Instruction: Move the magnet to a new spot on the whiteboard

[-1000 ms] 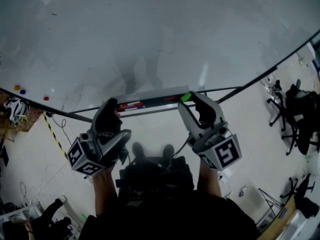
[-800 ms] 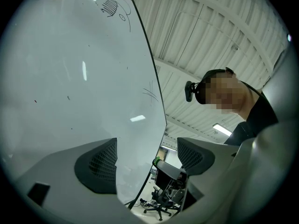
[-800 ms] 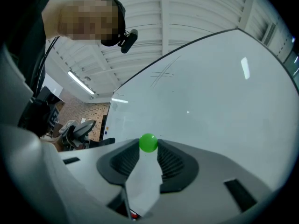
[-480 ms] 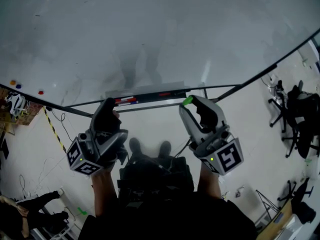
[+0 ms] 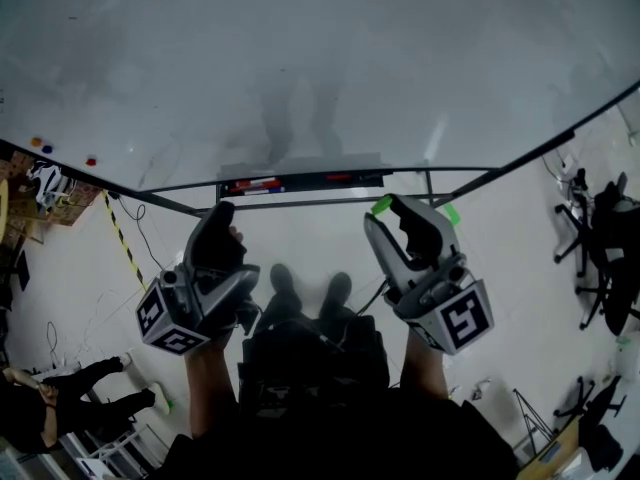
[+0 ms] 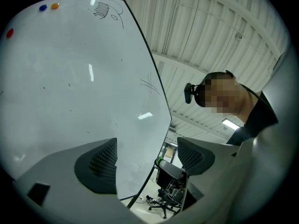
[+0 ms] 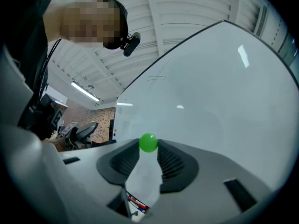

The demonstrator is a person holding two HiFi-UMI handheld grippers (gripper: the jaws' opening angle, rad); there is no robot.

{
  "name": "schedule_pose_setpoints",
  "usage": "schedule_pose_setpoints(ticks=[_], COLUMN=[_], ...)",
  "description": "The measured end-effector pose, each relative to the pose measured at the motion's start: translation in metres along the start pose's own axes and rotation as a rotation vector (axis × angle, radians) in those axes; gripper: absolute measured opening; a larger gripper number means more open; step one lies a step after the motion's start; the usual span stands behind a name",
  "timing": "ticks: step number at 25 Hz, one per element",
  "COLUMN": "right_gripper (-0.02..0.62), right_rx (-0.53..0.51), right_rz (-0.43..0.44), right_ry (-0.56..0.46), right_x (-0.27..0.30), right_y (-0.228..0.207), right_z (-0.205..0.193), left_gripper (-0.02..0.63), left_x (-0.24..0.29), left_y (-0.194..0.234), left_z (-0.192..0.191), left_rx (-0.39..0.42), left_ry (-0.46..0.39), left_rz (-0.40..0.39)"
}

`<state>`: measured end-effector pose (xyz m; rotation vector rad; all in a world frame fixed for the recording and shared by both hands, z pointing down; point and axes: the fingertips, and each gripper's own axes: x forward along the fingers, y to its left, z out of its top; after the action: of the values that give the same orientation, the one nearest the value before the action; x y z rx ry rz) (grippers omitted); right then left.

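Only right gripper view clearly shows right gripper (image 7: 148, 147) pinching green magnet (image 7: 148, 142).

No words, numbers or brands can be read; the large white whiteboard (image 6: 70, 87) bears only faint, illegible pen scribbles (image 6: 102, 9) near one edge.
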<state>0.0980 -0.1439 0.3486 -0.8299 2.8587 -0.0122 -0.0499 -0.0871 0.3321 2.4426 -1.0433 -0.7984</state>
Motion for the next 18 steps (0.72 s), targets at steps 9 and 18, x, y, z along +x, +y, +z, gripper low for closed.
schedule_pose_setpoints(ticks=[9,18], right_gripper=[0.145,0.146], right_rx=[-0.038,-0.229], right_rz=[-0.015,-0.1], right_ry=[0.023,0.143], right_x=[0.011,0.067], right_y=[0.015,0.026], right_z=[-0.001,-0.011], left_gripper=[0.4,0.4], left_x=[-0.011,-0.041], left_y=[0.006,0.033], left_z=[0.01,0.055], left_rx=[0.007,-0.041], left_ry=[-0.012,-0.084], left_rz=[-0.021,-0.089])
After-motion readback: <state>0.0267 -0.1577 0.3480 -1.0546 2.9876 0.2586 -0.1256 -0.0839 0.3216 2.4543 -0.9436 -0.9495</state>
